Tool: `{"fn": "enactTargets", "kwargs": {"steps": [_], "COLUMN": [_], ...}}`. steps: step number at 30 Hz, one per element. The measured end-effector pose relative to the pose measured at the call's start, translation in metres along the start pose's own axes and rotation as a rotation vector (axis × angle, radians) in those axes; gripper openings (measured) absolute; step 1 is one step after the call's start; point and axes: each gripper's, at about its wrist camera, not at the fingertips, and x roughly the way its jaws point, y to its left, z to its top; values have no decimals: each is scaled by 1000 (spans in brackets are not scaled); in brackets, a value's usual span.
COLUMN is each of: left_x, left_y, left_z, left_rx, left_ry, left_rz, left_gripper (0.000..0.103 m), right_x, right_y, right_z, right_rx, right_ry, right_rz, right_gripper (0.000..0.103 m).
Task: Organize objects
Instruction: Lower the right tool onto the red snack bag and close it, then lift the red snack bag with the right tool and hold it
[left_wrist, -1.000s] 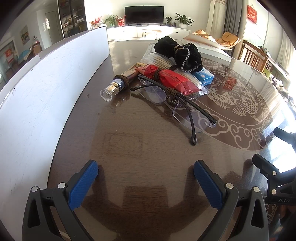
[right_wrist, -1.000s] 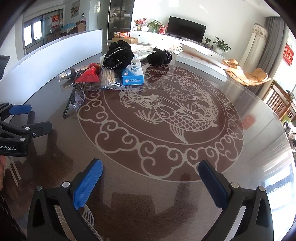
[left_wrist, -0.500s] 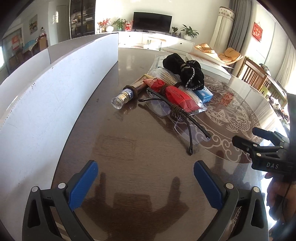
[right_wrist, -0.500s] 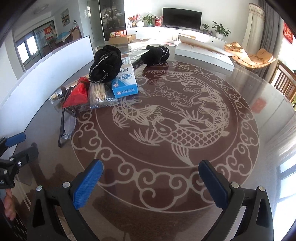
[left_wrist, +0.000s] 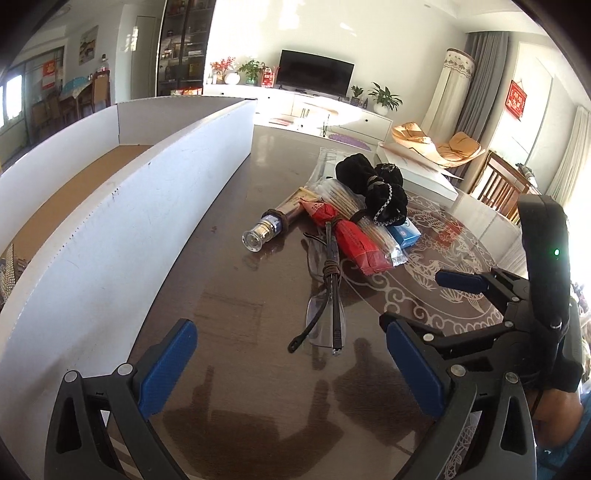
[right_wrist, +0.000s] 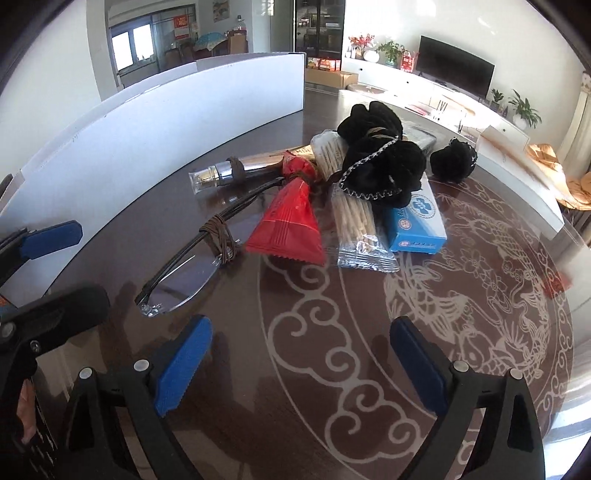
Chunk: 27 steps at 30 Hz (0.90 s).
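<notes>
My left gripper (left_wrist: 291, 369) hangs wide apart and empty over the dark table (left_wrist: 229, 317). My right gripper (right_wrist: 301, 363) is also empty, its jaws closing in slightly with nothing between them. Just ahead lie the glasses (right_wrist: 184, 273), a brown cord wound round their arms. Beyond them sit the red packet (right_wrist: 291, 225), the bag of cotton swabs (right_wrist: 354, 218) and the blue box (right_wrist: 417, 221), touching side by side, with the black scrunchie (right_wrist: 380, 162) on top. The tube (right_wrist: 236, 170) lies beside the long white box (left_wrist: 110, 206).
</notes>
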Motion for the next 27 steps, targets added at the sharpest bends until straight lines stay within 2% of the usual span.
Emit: {"fn": "enactTargets", "kwargs": {"steps": [2, 3, 5, 6, 8, 11, 14, 18, 22, 27], "left_x": [3, 4, 7, 7, 8, 8, 9, 14, 14, 15], "left_y": [-5, -7, -11, -12, -11, -5, 2, 1, -5, -9], "left_z": [0, -1, -2, -3, -4, -3, -2, -2, -3, -3], "left_rx": [21, 33, 55, 62, 64, 39, 6, 8, 38, 54], "left_ry": [6, 11, 21, 23, 24, 26, 30, 43, 41, 46], "left_rz": [5, 12, 28, 41, 54, 54, 38, 34, 49, 55], "left_gripper": [103, 103, 103, 103, 103, 103, 103, 103, 103, 103], "right_x": [-10, -11, -4, 2, 22, 49, 58, 49, 26, -10], "right_y": [-3, -1, 7, 12, 22, 21, 10, 13, 12, -9], "right_z": [14, 24, 44, 52, 68, 80, 79, 64, 37, -13], "right_rx": [-14, -27, -65, -85, -127, -102, -24, -53, -51, 7], "right_ry": [-37, -46, -37, -25, 16, 91, 123, 135, 136, 115], "right_rz": [1, 12, 38, 49, 51, 53, 103, 112, 98, 51], "right_gripper": [78, 75, 64, 59, 42, 28, 27, 22, 20, 20]}}
